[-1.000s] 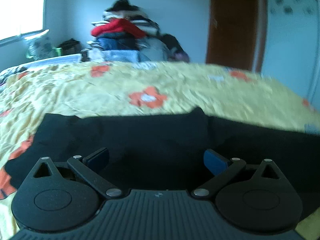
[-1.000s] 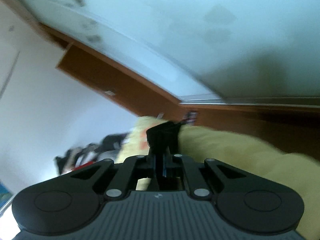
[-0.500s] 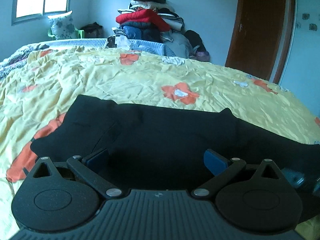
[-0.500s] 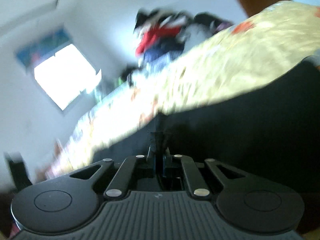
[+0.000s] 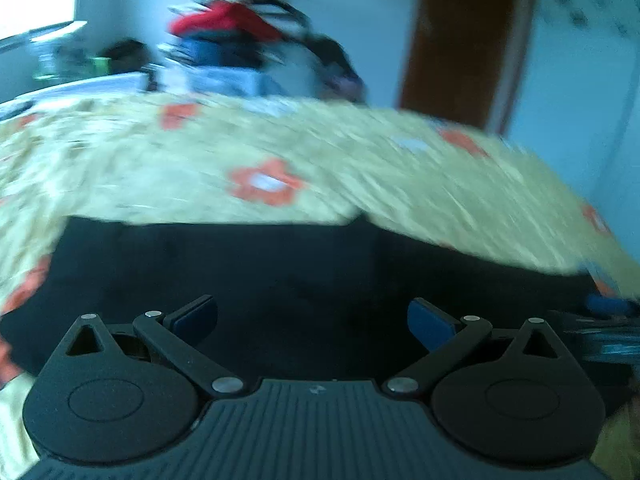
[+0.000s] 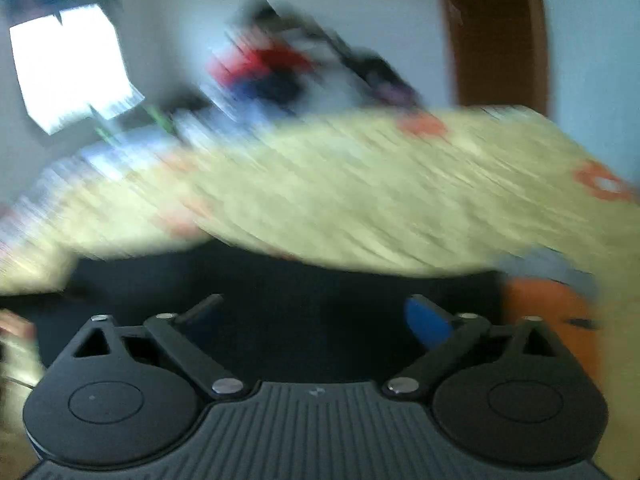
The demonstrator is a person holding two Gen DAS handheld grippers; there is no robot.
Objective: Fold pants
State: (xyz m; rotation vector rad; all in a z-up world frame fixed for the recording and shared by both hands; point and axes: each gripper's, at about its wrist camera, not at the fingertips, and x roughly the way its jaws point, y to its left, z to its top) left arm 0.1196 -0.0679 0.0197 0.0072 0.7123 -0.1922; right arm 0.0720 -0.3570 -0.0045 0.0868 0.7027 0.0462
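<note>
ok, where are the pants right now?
The black pants lie flat on the yellow floral bedspread, low in both wrist views, directly ahead of both hand-held grippers.

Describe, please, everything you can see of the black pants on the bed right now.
The pants are plain black, soft-looking fabric, lying flat on the yellow flowered bedspread. In both blurred wrist views they spread wide as a dark band across the near part of the bed, with a small notch in the far edge. No seams or pockets can be made out. Neither gripper's pads press on them; the cloth rests only on the bedspread.
</note>
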